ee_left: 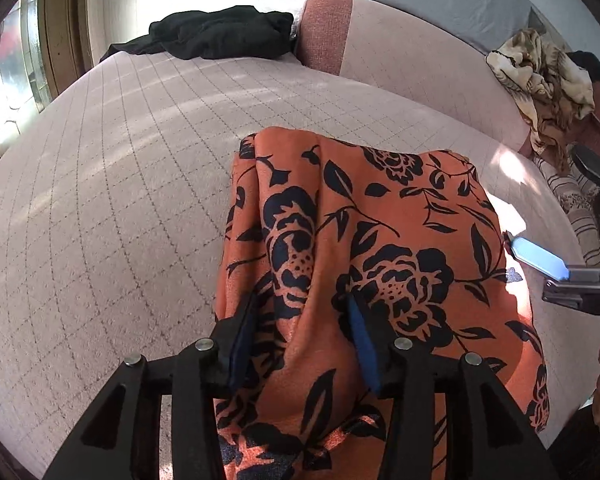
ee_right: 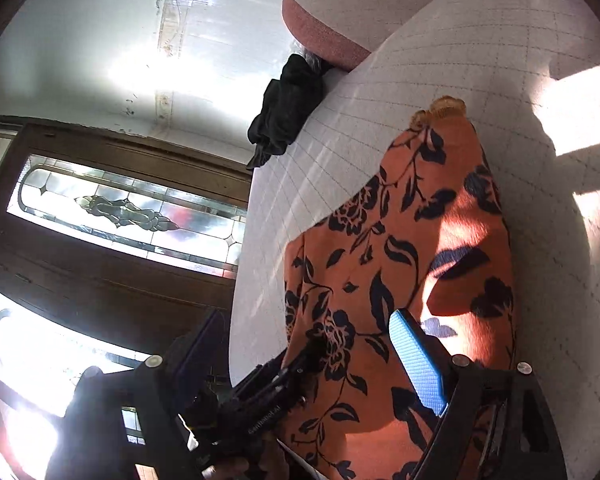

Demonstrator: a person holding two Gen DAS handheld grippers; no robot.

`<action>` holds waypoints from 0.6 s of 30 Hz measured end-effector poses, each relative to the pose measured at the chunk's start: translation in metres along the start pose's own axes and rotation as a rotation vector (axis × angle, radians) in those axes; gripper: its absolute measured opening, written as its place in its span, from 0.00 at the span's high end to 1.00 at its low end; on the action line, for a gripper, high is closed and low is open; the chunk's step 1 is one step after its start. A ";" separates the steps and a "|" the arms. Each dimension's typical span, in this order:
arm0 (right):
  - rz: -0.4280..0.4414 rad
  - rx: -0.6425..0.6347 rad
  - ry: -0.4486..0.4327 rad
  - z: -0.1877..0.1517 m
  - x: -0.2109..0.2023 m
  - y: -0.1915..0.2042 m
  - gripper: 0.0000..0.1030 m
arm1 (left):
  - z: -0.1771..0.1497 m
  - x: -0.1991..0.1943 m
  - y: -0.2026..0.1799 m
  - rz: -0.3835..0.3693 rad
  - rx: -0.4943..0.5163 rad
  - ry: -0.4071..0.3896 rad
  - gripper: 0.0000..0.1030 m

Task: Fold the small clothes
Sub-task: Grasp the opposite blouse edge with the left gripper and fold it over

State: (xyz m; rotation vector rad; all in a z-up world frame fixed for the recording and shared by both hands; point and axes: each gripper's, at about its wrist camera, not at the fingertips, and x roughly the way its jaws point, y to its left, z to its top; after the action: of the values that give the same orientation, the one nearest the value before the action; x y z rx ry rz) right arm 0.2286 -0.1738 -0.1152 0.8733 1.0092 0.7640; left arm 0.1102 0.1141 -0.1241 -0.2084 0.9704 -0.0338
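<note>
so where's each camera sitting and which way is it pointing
Left wrist: on the left gripper, angled down over the orange floral garment on the quilted bed cover; its two fingers straddle a raised fold, and the right gripper shows at the right edge.
Right wrist: on the right gripper, tilted sideways across the bed toward a glass-panelled door; its fingers stand wide apart, with the left gripper between them.
Shared: the garment, the bed cover, a black garment and each other's gripper.

A heap of black cloth is lying at the far edge of the pale quilted cover, beside a pink cushion. A crumpled tan blanket is sitting further off. Sun is shining through a leaded-glass door.
</note>
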 end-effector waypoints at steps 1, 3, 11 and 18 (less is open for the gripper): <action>0.033 0.032 0.013 0.010 0.006 -0.006 0.15 | -0.001 0.000 0.004 -0.011 -0.009 0.001 0.53; -0.013 0.065 0.030 0.030 0.026 -0.028 0.16 | -0.002 -0.001 0.004 -0.014 -0.003 -0.003 0.53; -0.032 0.059 0.011 0.006 0.002 -0.015 0.16 | 0.000 -0.003 -0.001 -0.002 0.001 0.006 0.52; 0.038 0.010 0.040 -0.081 -0.027 0.010 0.16 | -0.024 -0.059 0.011 -0.009 -0.044 -0.045 0.52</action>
State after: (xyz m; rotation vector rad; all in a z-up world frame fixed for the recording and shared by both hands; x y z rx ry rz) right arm 0.1428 -0.1724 -0.1179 0.8910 1.0348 0.8122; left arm 0.0561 0.1282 -0.0909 -0.2533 0.9258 -0.0158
